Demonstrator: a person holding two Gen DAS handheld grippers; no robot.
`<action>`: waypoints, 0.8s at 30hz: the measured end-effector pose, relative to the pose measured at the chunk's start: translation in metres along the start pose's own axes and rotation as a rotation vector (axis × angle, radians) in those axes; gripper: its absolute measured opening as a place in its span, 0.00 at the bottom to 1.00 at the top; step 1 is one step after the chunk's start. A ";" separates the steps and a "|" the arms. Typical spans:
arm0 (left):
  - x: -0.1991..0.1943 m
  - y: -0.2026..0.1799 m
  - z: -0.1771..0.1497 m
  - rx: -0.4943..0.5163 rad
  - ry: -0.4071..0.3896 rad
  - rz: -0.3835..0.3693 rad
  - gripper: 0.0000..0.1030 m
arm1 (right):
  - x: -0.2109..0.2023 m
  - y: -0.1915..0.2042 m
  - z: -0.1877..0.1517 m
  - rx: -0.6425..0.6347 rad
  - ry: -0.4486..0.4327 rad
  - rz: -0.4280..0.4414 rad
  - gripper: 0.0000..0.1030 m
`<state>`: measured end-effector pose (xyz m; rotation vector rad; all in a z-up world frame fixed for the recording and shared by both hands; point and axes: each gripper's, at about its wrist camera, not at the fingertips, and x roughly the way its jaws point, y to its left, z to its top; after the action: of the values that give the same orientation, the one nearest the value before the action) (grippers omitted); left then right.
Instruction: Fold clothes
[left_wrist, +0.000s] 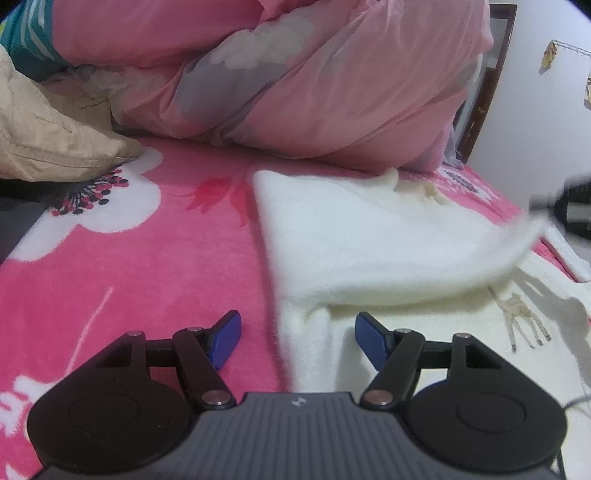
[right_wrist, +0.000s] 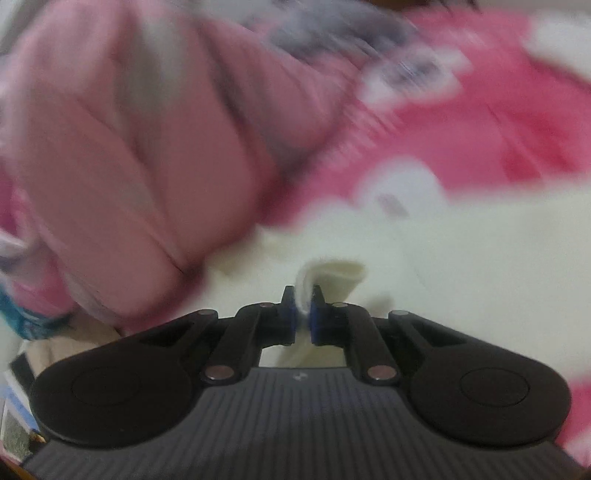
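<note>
Your right gripper (right_wrist: 303, 308) has its blue pads pressed together on a fold of the cream fleece garment (right_wrist: 461, 258), and a small tuft of that cloth stands up between and just past the fingertips; the picture from this wrist is heavily smeared, so beyond the pinch you can only make out the garment spreading pale to the right and ahead, the pink quilt (right_wrist: 122, 155) bulking up on the left, and the bright pink bedspread (right_wrist: 480, 147) with white patches behind. Your left gripper (left_wrist: 297, 334) stands spread wide with nothing between its blue pads: the left pad is over the pink bedspread (left_wrist: 147, 266), the right pad over the cream fleece garment (left_wrist: 369, 236), and the garment's left edge runs between the two. The garment lies on the bed to the right of centre, its upper layer folded over so that a rounded fold line crosses just ahead of your right-hand pad; the lower layer beneath it shows a small giraffe print (left_wrist: 517, 314). At the far right of that view a dark blurred shape meets a lifted corner of the garment, too smeared to read clearly. Behind the garment the pink quilt (left_wrist: 332, 92), patterned with grey and white clouds, is heaped against the head of the bed, and a beige pillow (left_wrist: 48, 140) lies at the far left on the flowered bedspread.
</note>
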<state>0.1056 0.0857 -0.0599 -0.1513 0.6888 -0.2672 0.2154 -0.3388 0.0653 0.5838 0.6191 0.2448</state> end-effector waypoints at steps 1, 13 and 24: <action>0.000 0.000 0.000 0.001 0.000 0.001 0.68 | -0.005 0.009 0.008 -0.033 -0.035 0.029 0.05; 0.001 -0.001 -0.001 0.018 0.001 0.012 0.67 | 0.021 -0.068 -0.037 0.083 0.096 -0.139 0.05; 0.000 -0.001 -0.001 0.020 0.008 0.010 0.67 | 0.010 -0.096 -0.052 0.120 0.142 -0.166 0.10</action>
<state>0.1047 0.0851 -0.0603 -0.1282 0.6943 -0.2649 0.1959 -0.3904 -0.0300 0.6299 0.8198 0.0940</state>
